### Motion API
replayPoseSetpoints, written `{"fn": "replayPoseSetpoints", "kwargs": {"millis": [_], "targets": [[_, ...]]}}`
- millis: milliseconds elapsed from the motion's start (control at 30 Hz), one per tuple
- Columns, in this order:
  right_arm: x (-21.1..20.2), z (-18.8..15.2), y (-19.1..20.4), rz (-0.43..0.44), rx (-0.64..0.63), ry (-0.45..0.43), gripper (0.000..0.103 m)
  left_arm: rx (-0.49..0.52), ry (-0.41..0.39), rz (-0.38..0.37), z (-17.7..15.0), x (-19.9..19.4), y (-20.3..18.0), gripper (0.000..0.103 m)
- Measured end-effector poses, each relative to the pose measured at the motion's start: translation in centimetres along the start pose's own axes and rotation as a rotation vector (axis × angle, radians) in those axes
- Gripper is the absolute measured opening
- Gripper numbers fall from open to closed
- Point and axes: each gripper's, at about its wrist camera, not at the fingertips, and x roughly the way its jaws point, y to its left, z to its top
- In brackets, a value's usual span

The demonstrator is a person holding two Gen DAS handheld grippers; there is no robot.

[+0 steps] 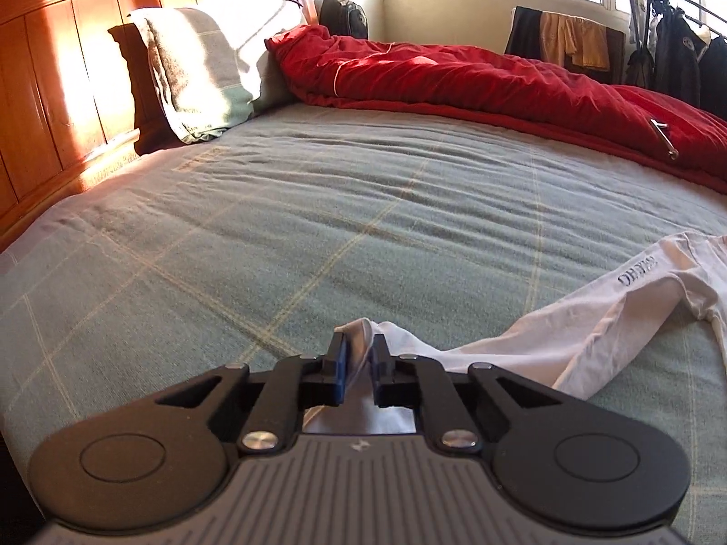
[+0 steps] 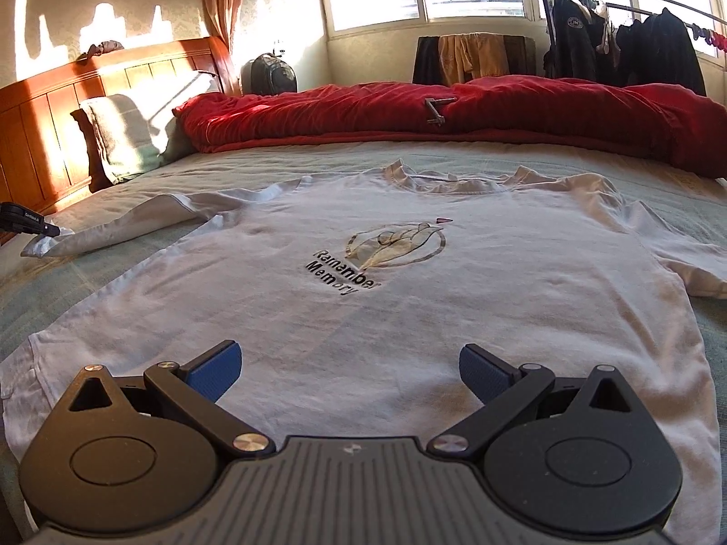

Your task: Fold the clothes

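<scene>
While the left gripper [image 1: 361, 354] sits low over the near edge of the bed [image 1: 272, 236], its jaws are clenched on the cuff end of the white T-shirt's sleeve [image 1: 590, 318] — a fold of pale cloth stands up between the blue pads [image 1: 340, 365]. From that pinch the sleeve runs away to the right across the green checked bedspread, with dark lettering printed along it.

Seen from the right wrist, the right gripper [image 2: 350, 370] hovers just above the lower hem of the white T-shirt [image 2: 409, 299], jaws released and spread wide, nothing between them. The shirt lies flat and face up on the bed, collar at the far side, hem nearest the camera; its chest print shows a round emblem over the words "Remember Memory". The sleeve at the picture's left stretches outward to where the other gripper's black tip meets it — the opposite sleeve lies loose at the right edge.

Beyond the shirt a red duvet [image 2: 454, 113] is bunched along the far side of the bed, with a small metal object resting on it. A pillow [image 2: 122, 136] leans against the wooden headboard [image 2: 45, 104] at the left. Farther back a dark backpack [image 2: 270, 73] stands near the corner, and a clothes rack [image 2: 636, 41] with dark garments stands under the bright windows
</scene>
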Motion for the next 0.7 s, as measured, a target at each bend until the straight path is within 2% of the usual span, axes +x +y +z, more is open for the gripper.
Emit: {"fn": "replayPoseSetpoints", "kwargs": {"millis": [200, 367, 500, 567, 667, 700], "targets": [[0.1, 0.0, 0.2, 0.009, -0.008, 0.005, 0.103, -0.037, -0.091, 0.026, 3.4, 0.1, 1.0, 0.009], [0.5, -0.1, 0.1, 0.010, -0.001, 0.020, 0.103, -0.110, -0.052, 0.031, 4.1, 2.7, 2.3, 0.009], [0.6, -0.1, 0.2, 0.007, -0.006, 0.026, 0.103, -0.155, -0.020, 0.062, 3.7, 5.1, 2.6, 0.021], [0.7, -0.1, 0.2, 0.005, -0.010, 0.029, 0.103, -0.150, 0.004, 0.117, 3.6, 5.7, 2.6, 0.023], [0.7, -0.2, 0.3, 0.003, -0.015, 0.031, 0.103, -0.170, 0.027, 0.172, 3.5, 5.4, 3.1, 0.039], [0.7, -0.2, 0.2, 0.004, -0.015, 0.031, 0.103, -0.179, 0.020, 0.175, 3.5, 5.0, 3.3, 0.039]]}}
